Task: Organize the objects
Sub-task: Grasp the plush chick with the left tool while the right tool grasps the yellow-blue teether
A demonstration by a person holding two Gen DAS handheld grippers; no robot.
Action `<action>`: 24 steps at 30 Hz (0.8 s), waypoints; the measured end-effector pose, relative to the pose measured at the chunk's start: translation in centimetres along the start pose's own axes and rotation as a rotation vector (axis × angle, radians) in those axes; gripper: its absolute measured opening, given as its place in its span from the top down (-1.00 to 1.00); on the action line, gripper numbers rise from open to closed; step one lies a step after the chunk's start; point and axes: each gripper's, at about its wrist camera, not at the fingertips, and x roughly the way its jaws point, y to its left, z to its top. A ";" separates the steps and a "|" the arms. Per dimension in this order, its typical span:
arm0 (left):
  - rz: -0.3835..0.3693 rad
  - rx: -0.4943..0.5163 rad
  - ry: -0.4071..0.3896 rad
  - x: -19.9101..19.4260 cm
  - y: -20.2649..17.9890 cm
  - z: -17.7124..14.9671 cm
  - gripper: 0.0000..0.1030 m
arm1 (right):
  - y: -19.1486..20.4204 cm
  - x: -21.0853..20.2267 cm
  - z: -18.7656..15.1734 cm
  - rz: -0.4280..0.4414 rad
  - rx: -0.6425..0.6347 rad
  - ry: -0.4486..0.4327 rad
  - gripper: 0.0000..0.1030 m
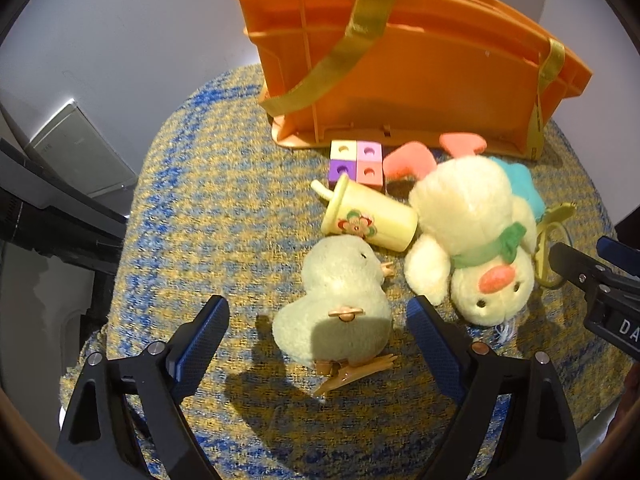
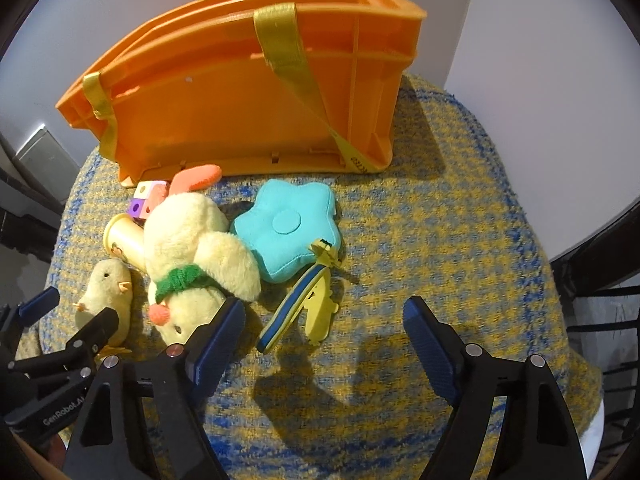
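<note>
Yellow-and-blue woven cloth [image 1: 208, 184] covered the round tabletop, pale grey wall [image 1: 140, 20] stood behind, grey panel [image 1: 76, 148] leaned low at left, dark furniture edge [image 1: 48, 208] lay beside it, black metal rails [image 2: 612, 320] showed at right.

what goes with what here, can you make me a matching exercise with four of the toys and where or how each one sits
Things:
1. small chick
2. yellow cup
3. teal star cushion
4. block cube

Descriptions:
a. lying on its side, straw end away from the big plush
b. right at the foot of the orange crate
c. between the left gripper fingers, not pressed
d. beside the big plush duck

Pairs: 1-c, 2-a, 3-d, 4-b
</note>
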 end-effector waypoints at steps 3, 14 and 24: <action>-0.008 0.012 0.021 0.7 -0.2 -0.2 -0.54 | -0.2 1.1 -0.1 0.005 0.007 0.022 -0.40; -0.027 0.048 0.042 1.8 -0.4 -0.9 -0.21 | 0.0 2.8 -0.6 0.047 0.002 0.080 0.76; -0.014 0.037 0.018 0.3 0.6 -1.1 -0.20 | -0.3 1.3 -0.7 0.048 -0.010 0.048 0.84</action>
